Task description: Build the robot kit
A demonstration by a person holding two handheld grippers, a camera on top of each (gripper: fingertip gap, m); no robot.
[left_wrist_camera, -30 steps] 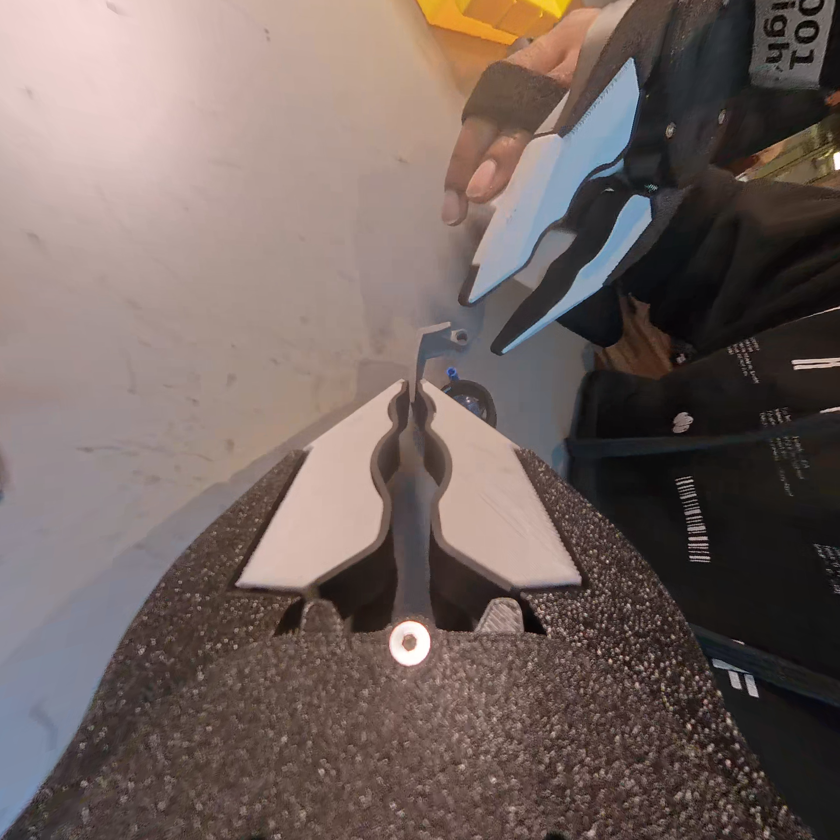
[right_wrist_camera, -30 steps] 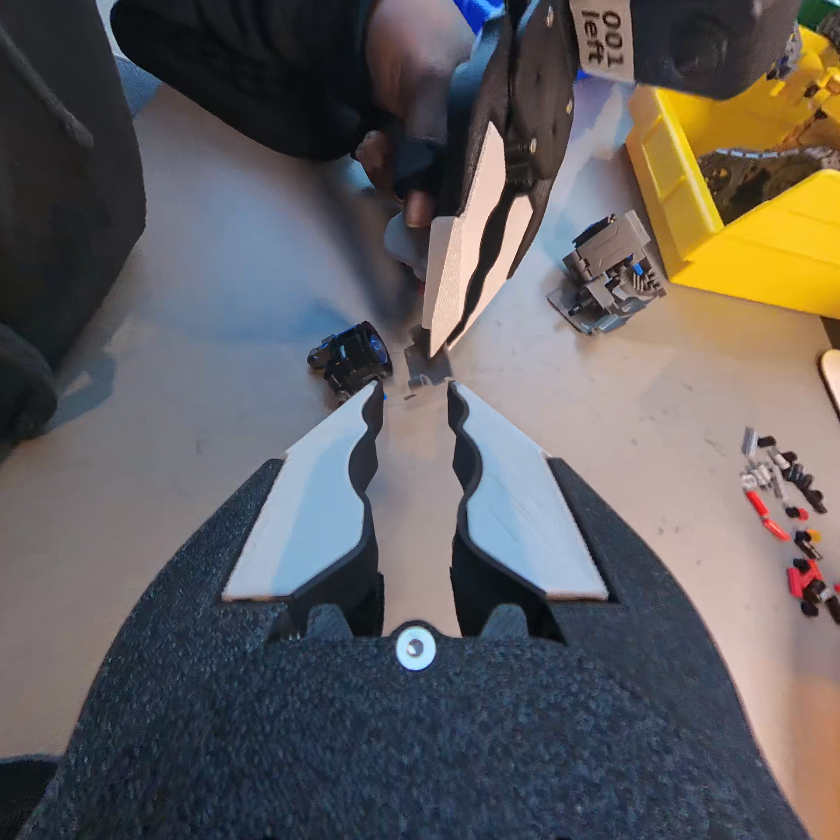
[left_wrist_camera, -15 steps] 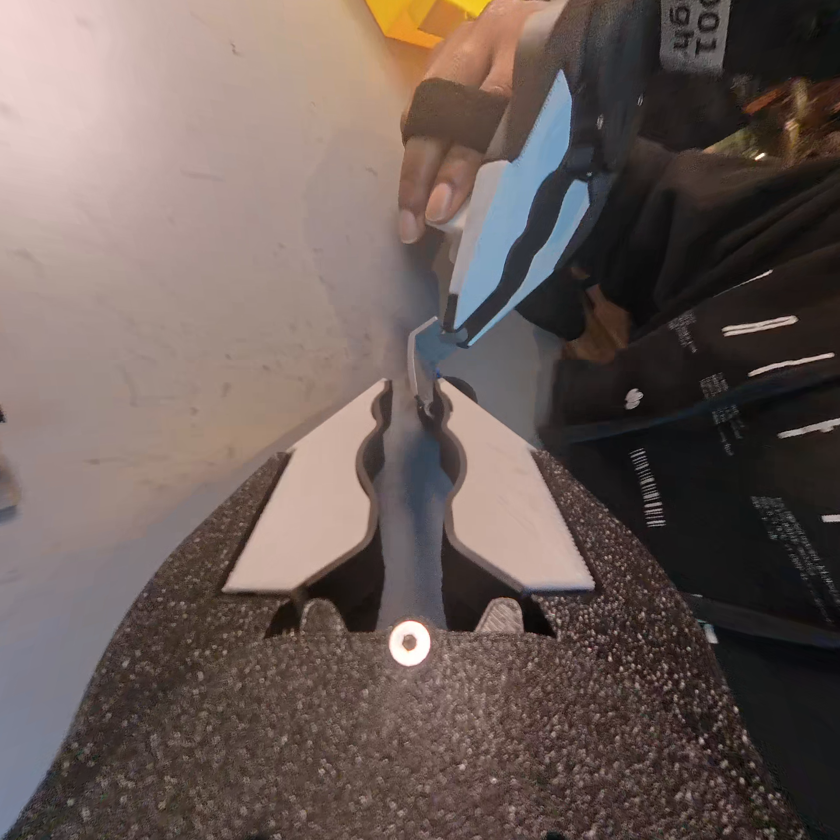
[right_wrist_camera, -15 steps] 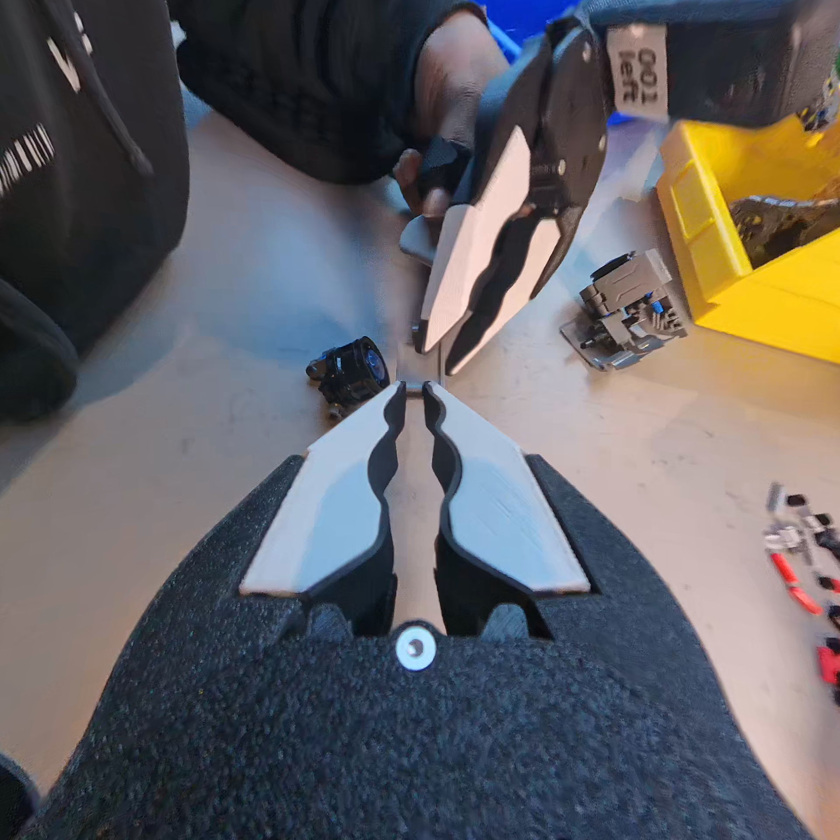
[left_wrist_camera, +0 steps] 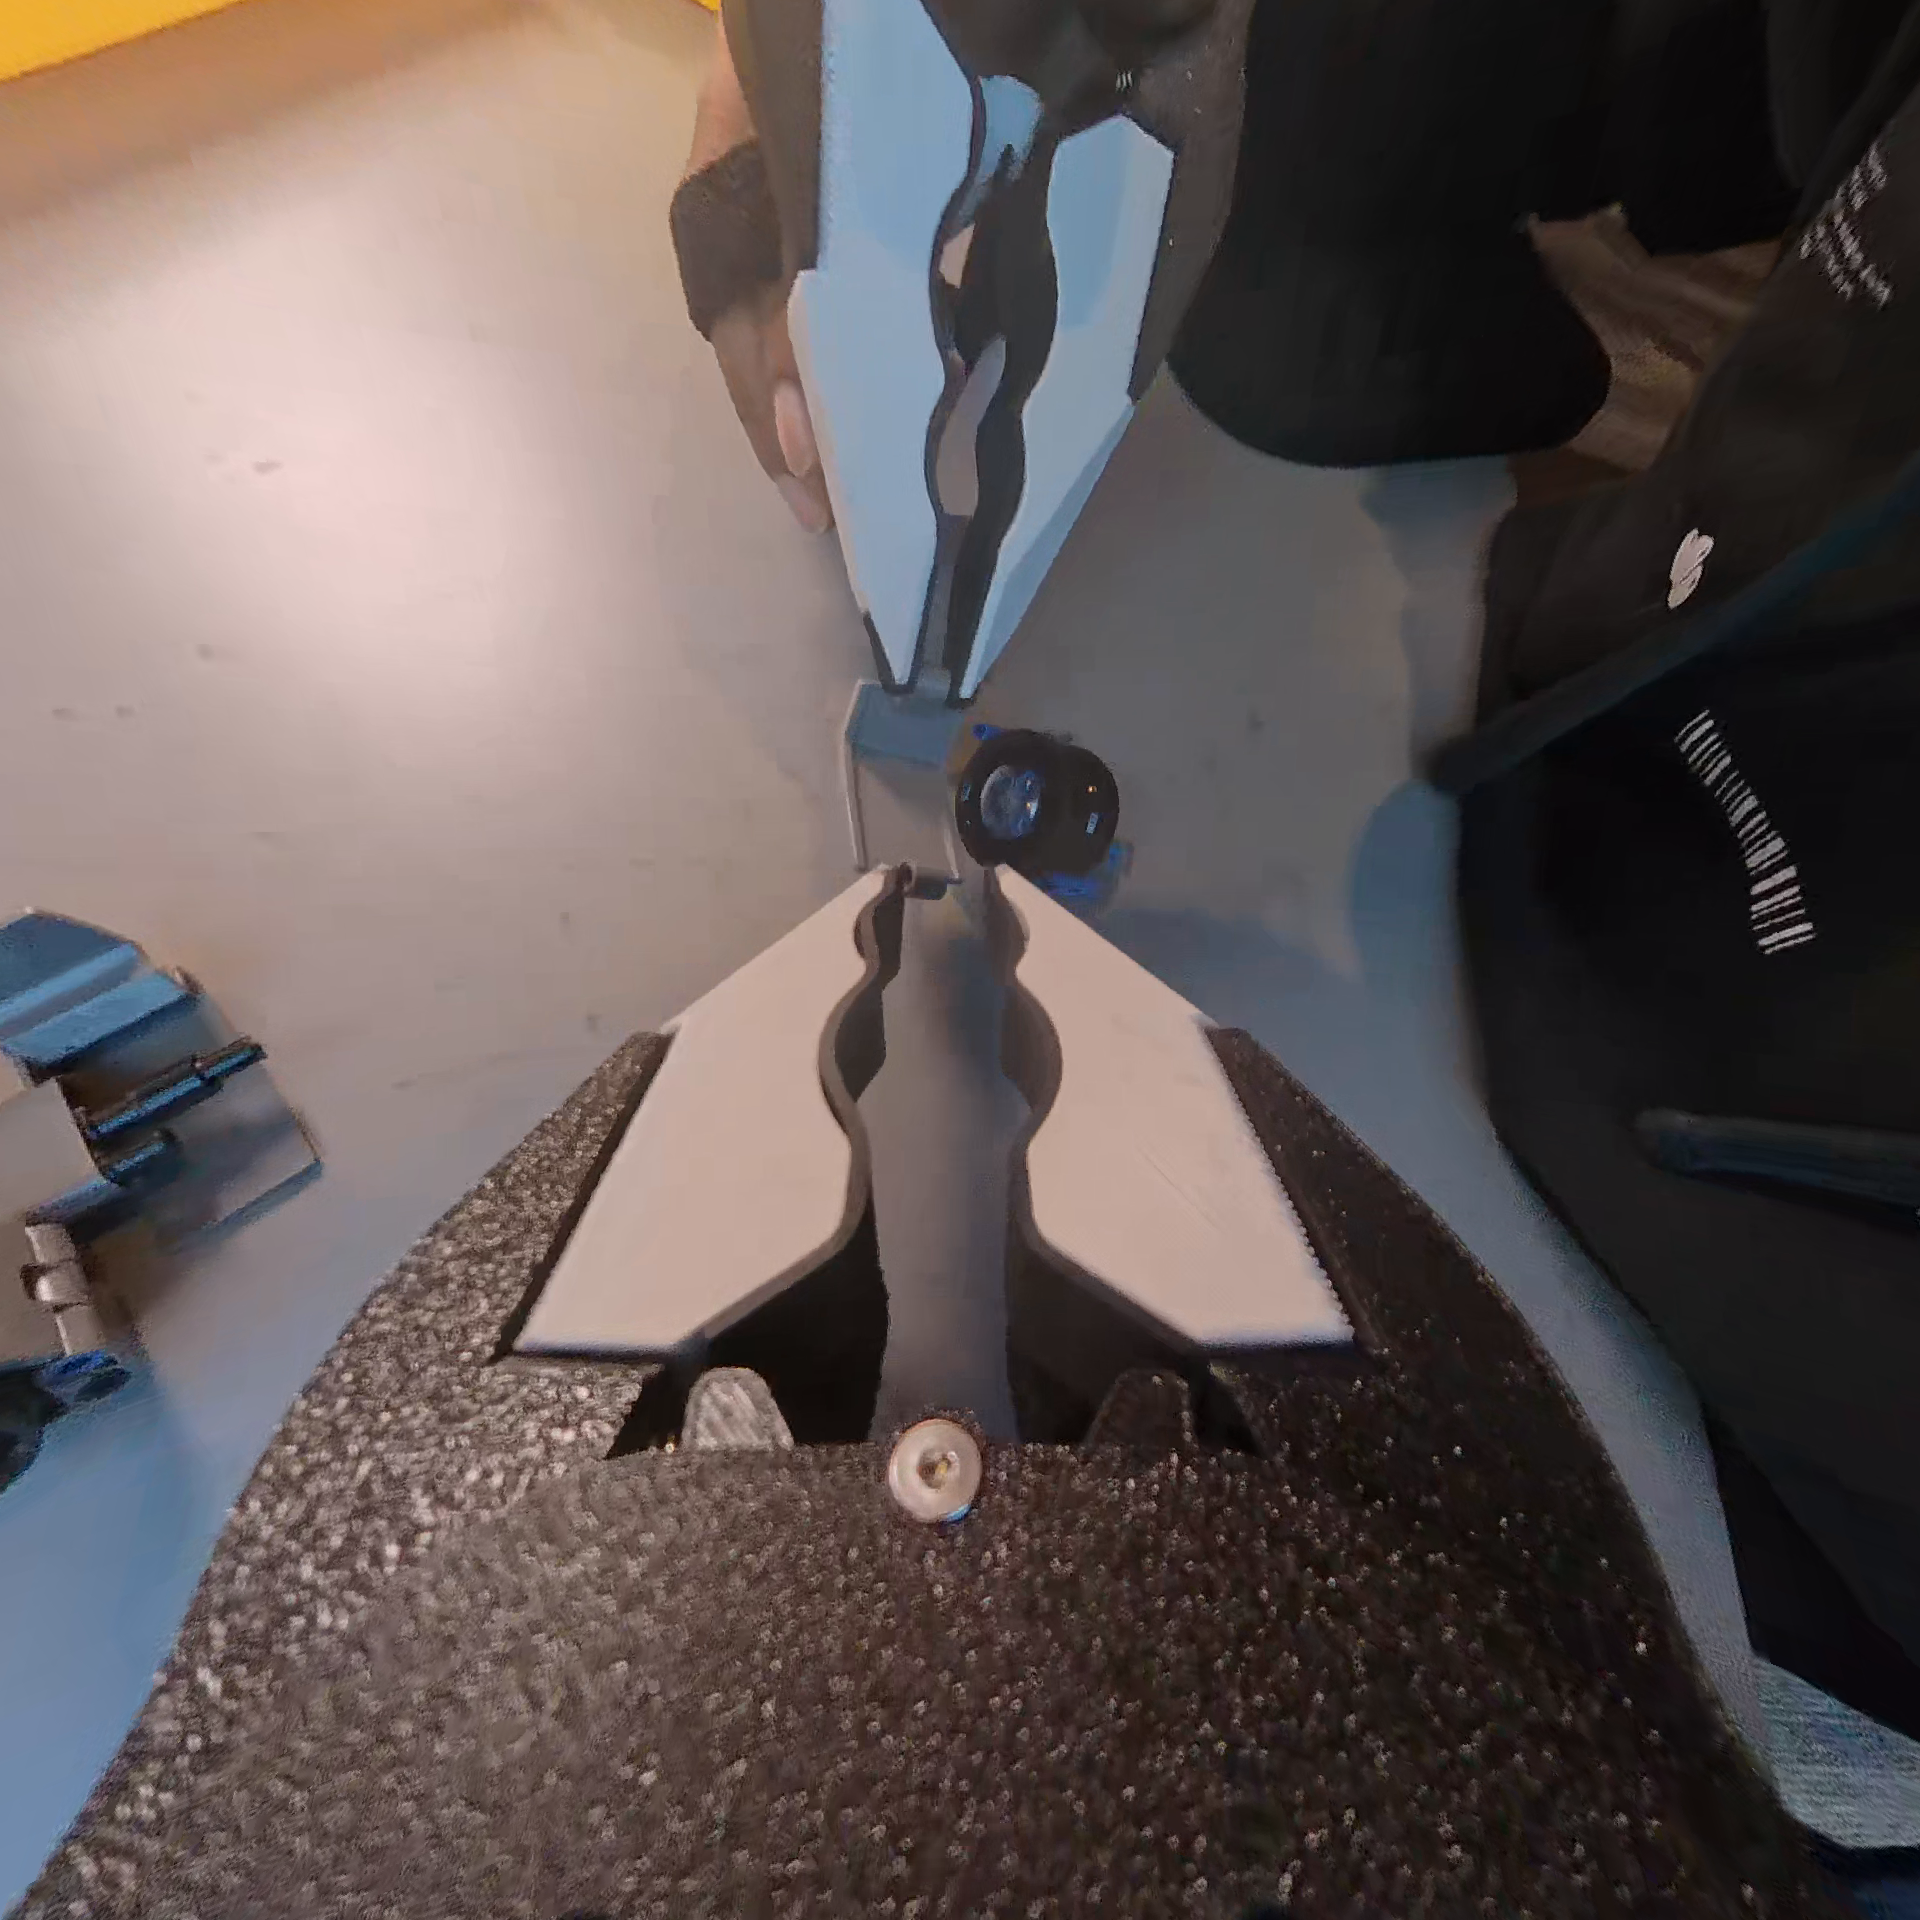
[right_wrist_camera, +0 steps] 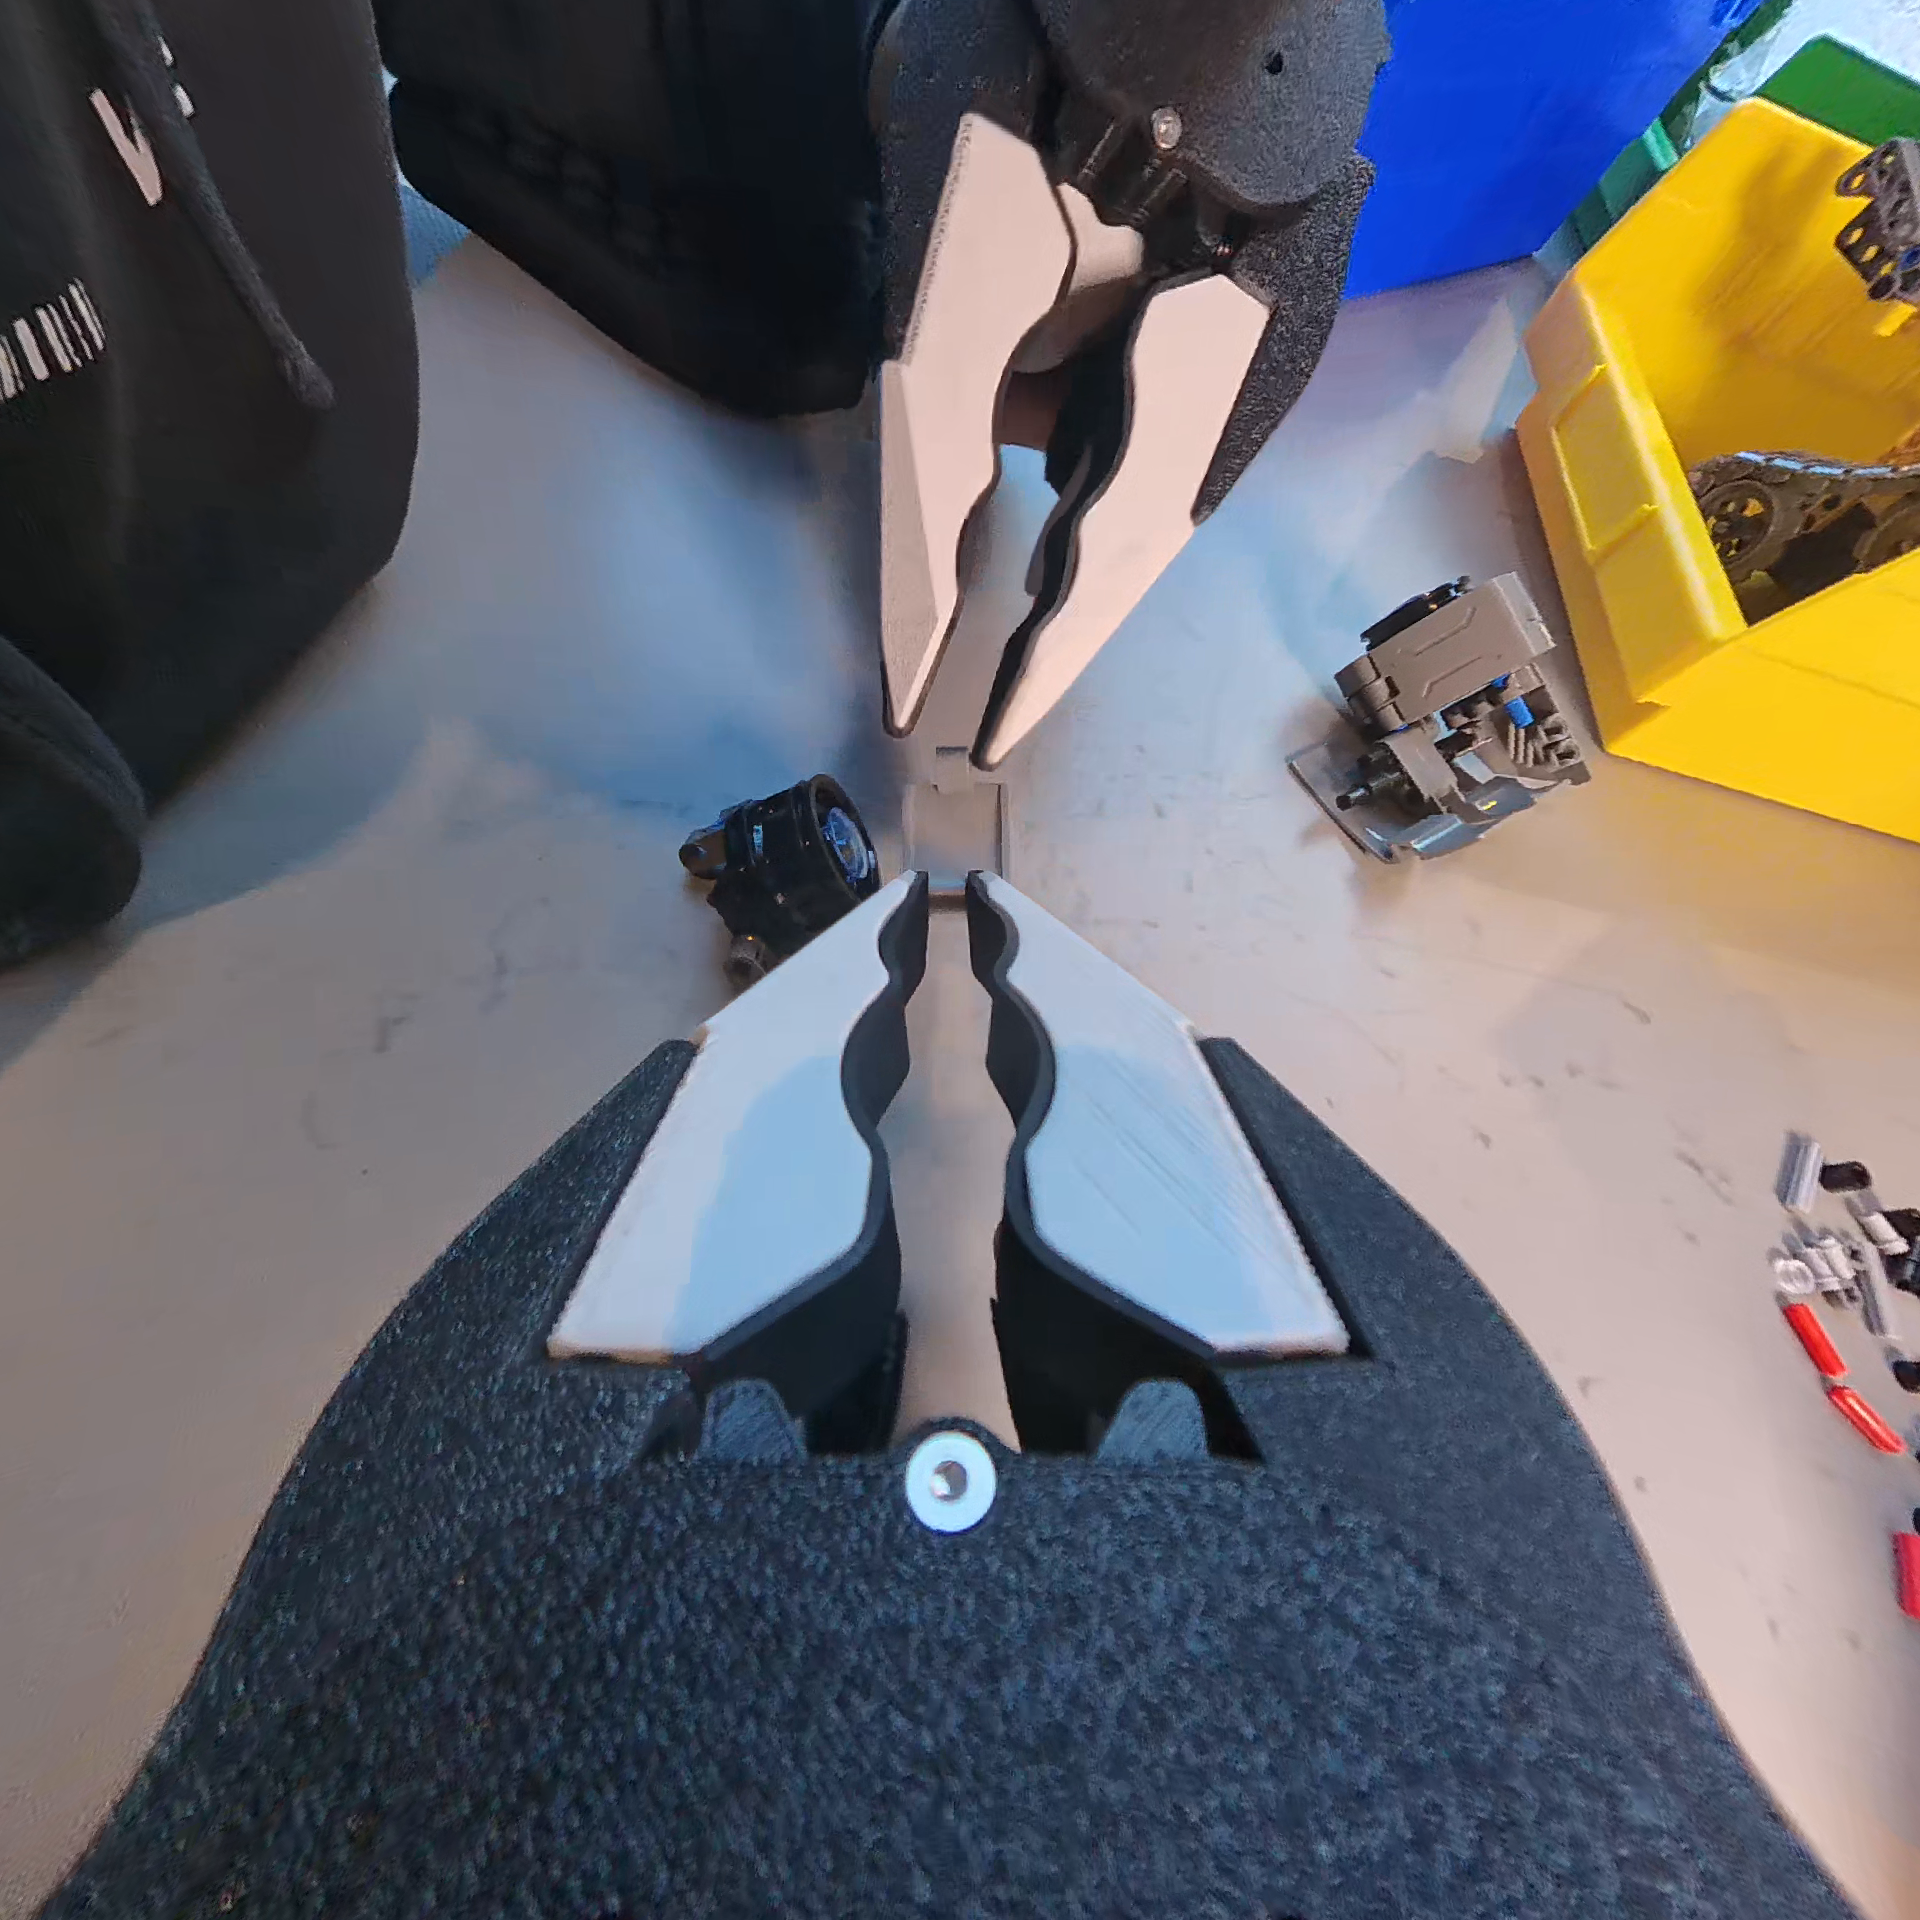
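Two grippers, left gripper (left_wrist_camera: 940, 883) and right gripper (right_wrist_camera: 945, 878), tip-to-tip around grey plate (left_wrist_camera: 902, 795).

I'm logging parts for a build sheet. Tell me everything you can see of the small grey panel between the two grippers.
The grey panel is a small, flat, plastic-looking plate with a thicker folded lip at one end and a knuckle at the other. The right gripper pinches the lip; the open left gripper flanks the knuckle end, contact unclear. It is over the pale table, and a black round part sits close beside it.

yellow bin (right_wrist_camera: 1621, 582) | blue bin (right_wrist_camera: 1507, 156) | small loose parts (right_wrist_camera: 1839, 1278) | table (right_wrist_camera: 1351, 1039)
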